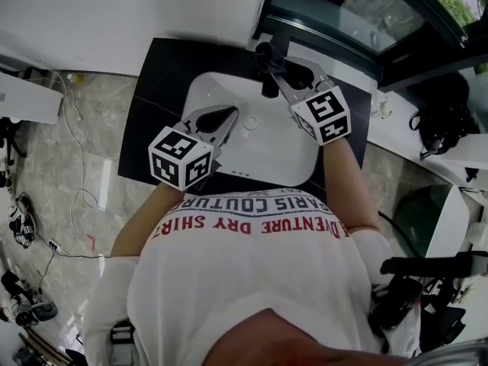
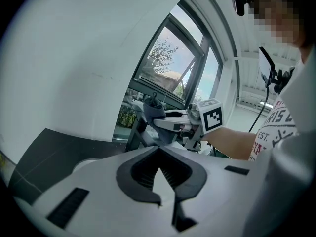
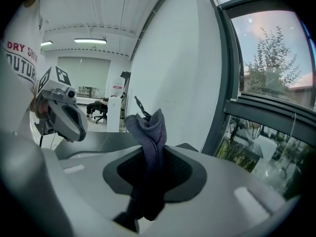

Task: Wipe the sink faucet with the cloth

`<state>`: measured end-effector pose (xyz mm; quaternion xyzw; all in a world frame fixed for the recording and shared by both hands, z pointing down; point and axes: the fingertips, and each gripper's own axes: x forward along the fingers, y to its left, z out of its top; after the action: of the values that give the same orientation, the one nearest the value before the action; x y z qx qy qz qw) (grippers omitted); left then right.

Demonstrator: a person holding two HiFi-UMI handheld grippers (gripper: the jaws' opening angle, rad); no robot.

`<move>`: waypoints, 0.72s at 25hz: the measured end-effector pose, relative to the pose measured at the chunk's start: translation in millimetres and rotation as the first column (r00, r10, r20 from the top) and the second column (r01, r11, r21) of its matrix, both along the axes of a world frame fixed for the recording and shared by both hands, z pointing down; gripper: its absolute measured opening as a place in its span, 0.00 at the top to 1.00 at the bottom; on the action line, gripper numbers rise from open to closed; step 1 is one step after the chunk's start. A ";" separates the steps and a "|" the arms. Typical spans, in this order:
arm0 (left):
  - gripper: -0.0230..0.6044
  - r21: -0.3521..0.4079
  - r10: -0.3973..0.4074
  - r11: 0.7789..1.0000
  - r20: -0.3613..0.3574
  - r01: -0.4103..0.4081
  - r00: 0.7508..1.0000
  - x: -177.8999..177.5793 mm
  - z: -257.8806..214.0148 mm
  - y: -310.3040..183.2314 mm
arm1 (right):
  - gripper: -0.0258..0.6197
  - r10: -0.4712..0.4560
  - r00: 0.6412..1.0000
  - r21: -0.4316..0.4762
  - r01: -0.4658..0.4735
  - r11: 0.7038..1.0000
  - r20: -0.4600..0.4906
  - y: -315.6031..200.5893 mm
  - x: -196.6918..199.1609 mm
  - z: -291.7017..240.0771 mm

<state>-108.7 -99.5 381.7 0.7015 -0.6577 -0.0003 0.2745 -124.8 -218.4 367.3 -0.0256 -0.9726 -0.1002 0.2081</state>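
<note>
A white sink (image 1: pixel 229 158) is set in a black countertop (image 1: pixel 156 90). A dark faucet (image 1: pixel 269 88) stands at the sink's far rim. My right gripper (image 1: pixel 273 65) is shut on a dark grey cloth (image 1: pixel 264 53) just above the faucet. In the right gripper view the cloth (image 3: pixel 150 137) stands bunched up between the jaws. My left gripper (image 1: pixel 231 115) hovers over the basin near the drain (image 1: pixel 249 121), shut with nothing in it. In the left gripper view its fingertips (image 2: pixel 158 149) meet, and the cloth (image 2: pixel 153 107) shows ahead.
A window with a dark frame (image 1: pixel 358 21) runs behind the sink, and a white wall (image 1: pixel 114 14) stands to its left. Cables (image 1: pixel 72 204) lie on the marble floor at left. Dark gear (image 1: pixel 438 120) sits on the white ledge at right.
</note>
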 end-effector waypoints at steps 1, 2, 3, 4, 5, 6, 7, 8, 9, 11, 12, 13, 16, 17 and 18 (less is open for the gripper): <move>0.96 0.002 -0.002 1.000 0.000 0.002 1.000 -1.3 -0.3 -0.7 | 0.84 0.002 1.000 0.007 -0.002 1.000 0.000 1.3 0.7 0.8; 0.96 0.005 -0.003 1.000 0.001 0.003 1.000 -2.8 -1.0 -1.8 | 0.84 0.003 1.000 0.011 -0.003 1.000 0.000 1.4 0.6 1.3; 0.96 0.008 -0.005 1.000 0.001 0.005 1.000 -4.3 -1.8 -3.1 | 0.84 0.005 1.000 0.011 -0.005 1.000 0.000 0.8 -0.2 1.3; 0.96 0.011 -0.007 1.000 0.001 0.007 1.000 -5.6 -2.6 -4.3 | 0.84 0.004 1.000 0.010 -0.004 1.000 -0.001 0.0 -1.1 0.7; 0.96 0.014 -0.008 1.000 0.001 0.008 1.000 -6.5 -3.7 -5.2 | 0.84 0.002 1.000 0.012 -0.002 1.000 -0.002 -0.5 -1.6 -0.7; 0.96 0.018 -0.010 1.000 0.000 0.010 1.000 -7.0 -4.8 -5.8 | 0.84 -0.002 1.000 0.023 0.002 1.000 -0.001 -0.3 -1.0 -3.1; 0.96 0.021 -0.010 1.000 0.000 0.010 1.000 -7.3 -6.0 -6.0 | 0.84 -0.007 1.000 0.043 0.007 0.999 0.002 0.8 0.8 -6.2; 0.96 0.023 -0.010 1.000 0.000 0.010 1.000 -7.7 -6.9 -6.0 | 0.84 -0.016 1.000 0.069 0.015 0.998 0.005 3.2 3.5 -9.6; 0.96 0.023 -0.009 1.000 0.001 0.009 1.000 -8.4 -7.3 -5.7 | 0.84 -0.027 1.000 0.095 0.026 0.995 0.008 6.8 6.5 -12.6; 0.96 0.019 -0.008 1.000 -0.001 0.008 1.000 -10.1 -5.7 -4.6 | 0.84 -0.057 0.998 0.146 0.056 0.988 0.002 15.8 13.5 -14.0; 0.96 0.016 -0.008 1.000 -0.003 0.008 1.000 -10.4 -4.1 -4.0 | 0.84 -0.072 0.997 0.169 0.073 0.983 -0.009 20.3 17.4 -11.9; 0.96 0.014 -0.008 1.000 -0.006 0.008 1.000 -10.3 -2.5 -3.7 | 0.84 -0.084 0.996 0.191 0.087 0.978 -0.024 23.9 21.6 -8.2; 0.96 0.008 -0.004 1.000 -0.012 0.004 1.000 -9.7 2.2 -4.7 | 0.84 -0.097 0.992 0.229 0.113 0.967 -0.077 26.8 33.0 8.7; 0.96 0.006 -0.002 1.000 -0.013 0.002 1.000 -9.8 3.7 -5.5 | 0.84 -0.095 0.991 0.233 0.114 0.966 -0.093 25.5 35.4 14.7; 0.96 0.004 0.000 1.000 -0.015 0.000 1.000 -10.0 5.1 -6.1 | 0.84 -0.091 0.990 0.238 0.114 0.964 -0.105 23.4 36.8 20.0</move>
<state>-118.6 -105.6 386.8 0.7019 -0.6558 -0.0069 0.2778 -88.0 -194.9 387.3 -0.0549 -0.9395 -0.2283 0.2495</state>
